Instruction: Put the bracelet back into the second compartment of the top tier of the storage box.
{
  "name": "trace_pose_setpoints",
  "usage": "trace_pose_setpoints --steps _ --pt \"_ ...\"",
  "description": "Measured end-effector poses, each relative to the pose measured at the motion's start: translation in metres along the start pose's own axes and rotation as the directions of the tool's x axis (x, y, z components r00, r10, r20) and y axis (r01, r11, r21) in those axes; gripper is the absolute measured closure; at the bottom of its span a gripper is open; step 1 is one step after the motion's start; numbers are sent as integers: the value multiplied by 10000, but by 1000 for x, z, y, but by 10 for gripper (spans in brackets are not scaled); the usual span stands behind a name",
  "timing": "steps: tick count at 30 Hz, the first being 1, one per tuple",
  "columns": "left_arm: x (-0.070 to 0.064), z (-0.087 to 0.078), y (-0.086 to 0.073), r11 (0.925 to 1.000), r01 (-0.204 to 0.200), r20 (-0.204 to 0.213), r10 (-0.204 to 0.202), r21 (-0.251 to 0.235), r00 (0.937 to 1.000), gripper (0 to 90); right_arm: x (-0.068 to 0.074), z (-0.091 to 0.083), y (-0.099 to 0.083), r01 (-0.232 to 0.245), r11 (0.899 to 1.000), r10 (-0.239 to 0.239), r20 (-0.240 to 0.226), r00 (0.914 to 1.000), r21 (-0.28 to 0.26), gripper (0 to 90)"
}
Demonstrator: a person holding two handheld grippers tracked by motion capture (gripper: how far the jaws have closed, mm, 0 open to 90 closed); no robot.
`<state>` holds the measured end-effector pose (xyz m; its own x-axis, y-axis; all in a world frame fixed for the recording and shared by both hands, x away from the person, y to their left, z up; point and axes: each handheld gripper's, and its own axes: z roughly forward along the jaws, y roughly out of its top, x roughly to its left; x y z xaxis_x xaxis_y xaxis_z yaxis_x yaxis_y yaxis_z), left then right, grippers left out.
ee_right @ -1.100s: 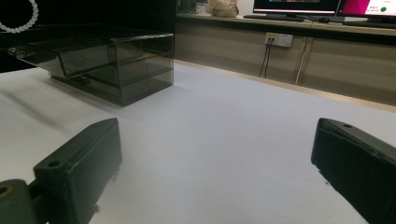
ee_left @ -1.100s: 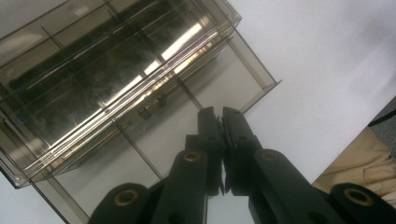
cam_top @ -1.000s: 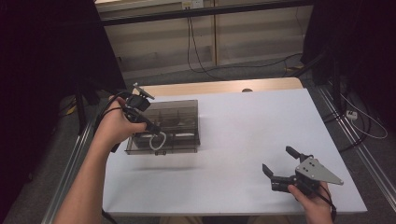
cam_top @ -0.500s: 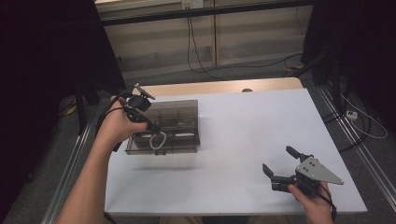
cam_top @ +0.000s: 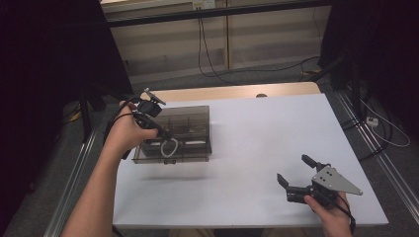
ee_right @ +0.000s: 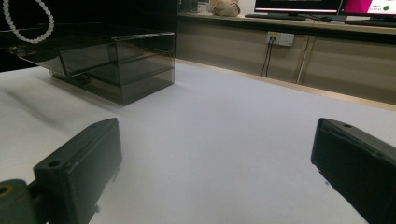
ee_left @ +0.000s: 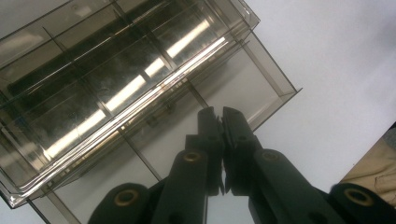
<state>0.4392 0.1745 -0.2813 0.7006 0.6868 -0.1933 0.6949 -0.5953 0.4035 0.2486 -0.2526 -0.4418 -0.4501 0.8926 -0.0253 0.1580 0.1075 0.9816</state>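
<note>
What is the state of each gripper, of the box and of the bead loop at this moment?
Left gripper: fingers shut, above the box's drawer.
Right gripper: fingers open, holding nothing, low over the table.
Smoky clear box: drawer pulled partly out toward the person.
White bead loop: hanging at the left gripper; I cannot tell whether it is pinched.

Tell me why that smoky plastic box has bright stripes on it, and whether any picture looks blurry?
In the left gripper view, the stripes are glare from lights reflecting off the smoky box. In the right gripper view, the near tool jaws look soft and out of focus. In the high view, the table is evenly lit, its surroundings dark.
</note>
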Motion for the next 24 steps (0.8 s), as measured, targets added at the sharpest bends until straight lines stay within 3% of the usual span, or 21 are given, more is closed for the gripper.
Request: trace_pose_setpoints --steps 24 --pt "2 11 -1 9999 -64 -72 63 -95 10000 874 0 1 0 8 10000 -8 -17 10000 7 14"
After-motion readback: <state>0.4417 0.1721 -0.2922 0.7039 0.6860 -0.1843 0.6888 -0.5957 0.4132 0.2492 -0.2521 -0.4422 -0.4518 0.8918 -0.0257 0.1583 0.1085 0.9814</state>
